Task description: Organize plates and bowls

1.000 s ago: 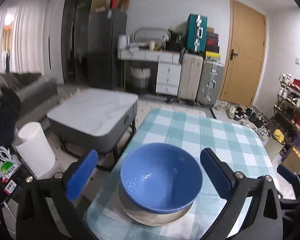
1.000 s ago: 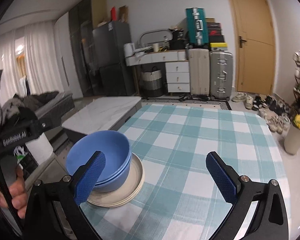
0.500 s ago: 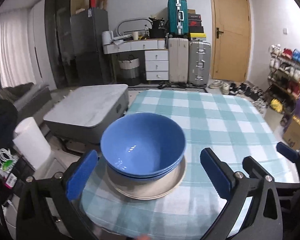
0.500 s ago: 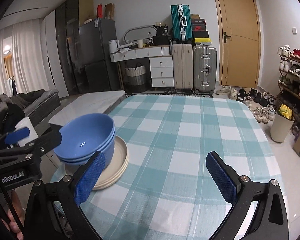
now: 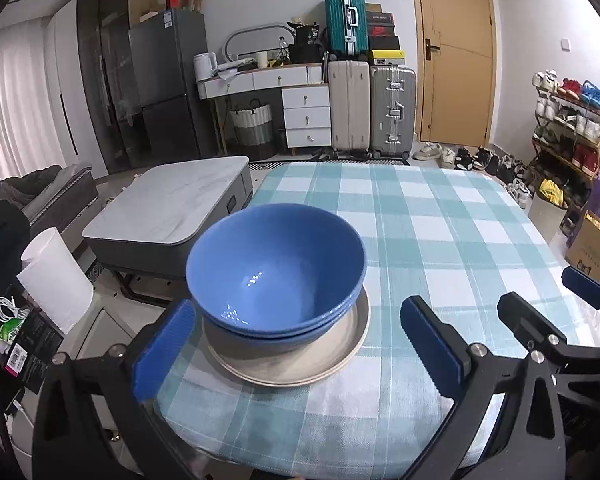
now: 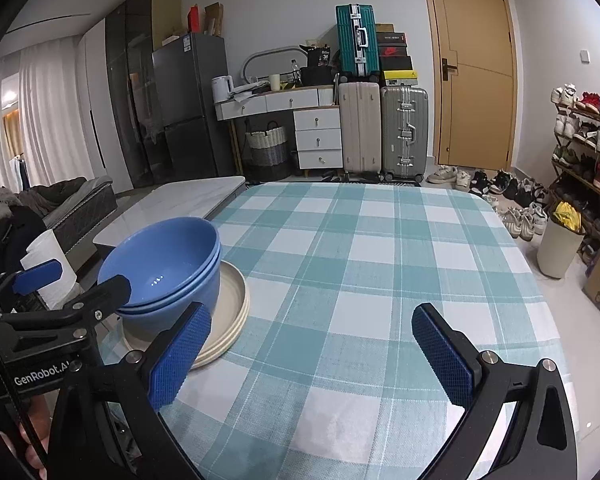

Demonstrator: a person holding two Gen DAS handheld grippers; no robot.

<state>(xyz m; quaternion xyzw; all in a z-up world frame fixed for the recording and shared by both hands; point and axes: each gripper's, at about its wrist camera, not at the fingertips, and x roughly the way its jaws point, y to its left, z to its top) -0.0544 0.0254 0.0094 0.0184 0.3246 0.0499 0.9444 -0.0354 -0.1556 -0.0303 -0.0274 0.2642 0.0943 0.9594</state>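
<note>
Two nested blue bowls sit on stacked beige plates at the near left corner of the checked table. My left gripper is open just in front of the stack, its blue pads on either side and apart from the bowls. My right gripper is open over bare cloth to the right of the stack, holding nothing. The left gripper's black frame shows beside the bowls in the right wrist view.
A grey low table and a white paper roll stand left of the table edge. Suitcases, drawers and a door line the far wall. A shoe rack and a white bin are on the right.
Both grippers have drawn back toward the near edge and levelled out; the bowl and plate stack now lies farther ahead. The stack itself has not moved.
</note>
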